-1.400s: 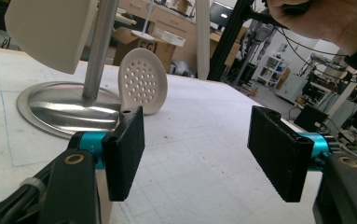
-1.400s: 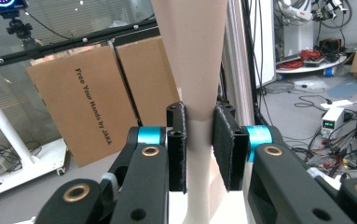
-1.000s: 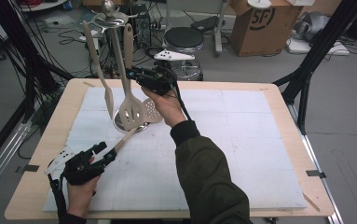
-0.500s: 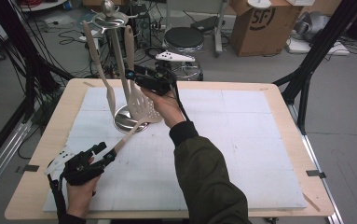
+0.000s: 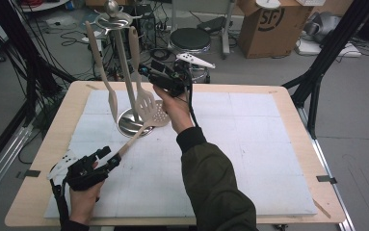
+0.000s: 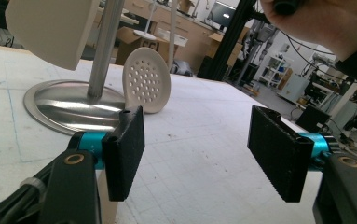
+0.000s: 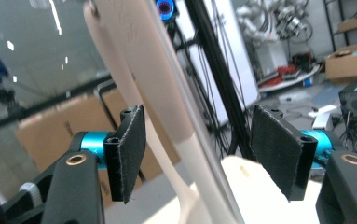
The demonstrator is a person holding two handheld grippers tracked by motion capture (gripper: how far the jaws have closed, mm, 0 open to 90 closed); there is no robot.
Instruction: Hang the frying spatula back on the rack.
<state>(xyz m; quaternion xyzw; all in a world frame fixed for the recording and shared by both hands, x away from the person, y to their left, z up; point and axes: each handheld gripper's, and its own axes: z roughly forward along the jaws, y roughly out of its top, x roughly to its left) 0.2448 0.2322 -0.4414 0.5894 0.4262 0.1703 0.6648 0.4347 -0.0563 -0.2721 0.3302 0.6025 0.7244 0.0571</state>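
A metal utensil stand (image 5: 123, 72) rises from its round base (image 5: 126, 127) at the table's back left. A beige slotted spatula (image 5: 146, 103) hangs from its top ring, and a second beige utensil (image 5: 111, 100) hangs at its left. My right gripper (image 5: 145, 71) is at the spatula's handle (image 7: 167, 102); its jaws have just been opening and stand open with the handle between them, untouched. A perforated skimmer (image 5: 158, 114) lies on the mat, head (image 6: 147, 84) against the base (image 6: 69, 100). My left gripper (image 5: 110, 158) rests open at the skimmer's handle end, pads (image 6: 125, 149) wide apart.
A white mat (image 5: 249, 144) covers the wooden table (image 5: 288, 96). Behind the table stand a cardboard box (image 5: 269, 24), a round black stool (image 5: 190, 39) and black frame legs (image 5: 317, 72). Cables lie on the floor at the back left.
The right gripper's jaws have opened off the slotted spatula's handle, and the spatula now hangs from the stand. The left hand has stayed put.
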